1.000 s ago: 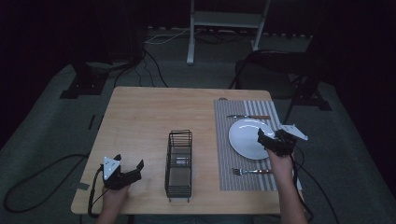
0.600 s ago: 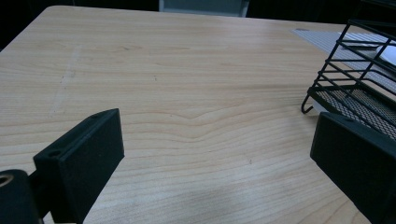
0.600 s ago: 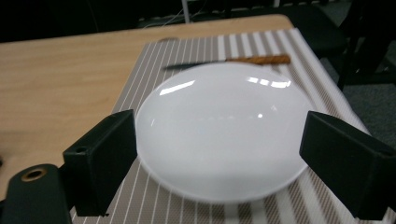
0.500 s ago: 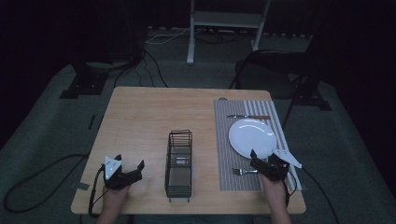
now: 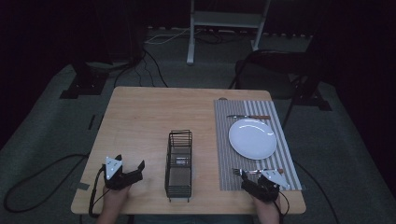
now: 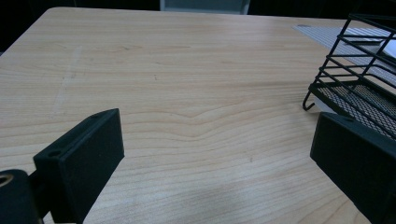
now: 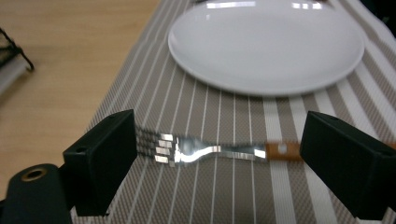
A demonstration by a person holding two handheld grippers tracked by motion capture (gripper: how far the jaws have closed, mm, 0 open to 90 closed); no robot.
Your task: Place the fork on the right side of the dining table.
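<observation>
A white plate [image 5: 252, 138] [image 7: 266, 44] rests on a striped placemat [image 5: 224, 140] [image 7: 154, 84] at the table's right. A fork [image 7: 212, 151] [image 5: 247, 172] with a wooden handle lies across the mat below the plate. My right gripper [image 5: 260, 184] [image 7: 219, 158] hovers open at the mat's near edge, its jaws spread either side of the fork without touching it. A knife [image 5: 247, 116] lies beyond the plate. A black wire caddy [image 5: 179, 163] [image 6: 359, 79] stands mid-table. My left gripper [image 5: 127, 173] [image 6: 219, 158] is open over bare wood at the near left, nothing between its jaws.
The wooden table [image 5: 149, 121] has broad bare room at its left and back. Cables [image 5: 42, 182] trail on the grey floor to the left. A white stand [image 5: 224, 21] and dark equipment frames stand beyond the far edge.
My right gripper has drawn back from the plate's right side to the near edge of the mat, over the fork. The left gripper has stayed put.
</observation>
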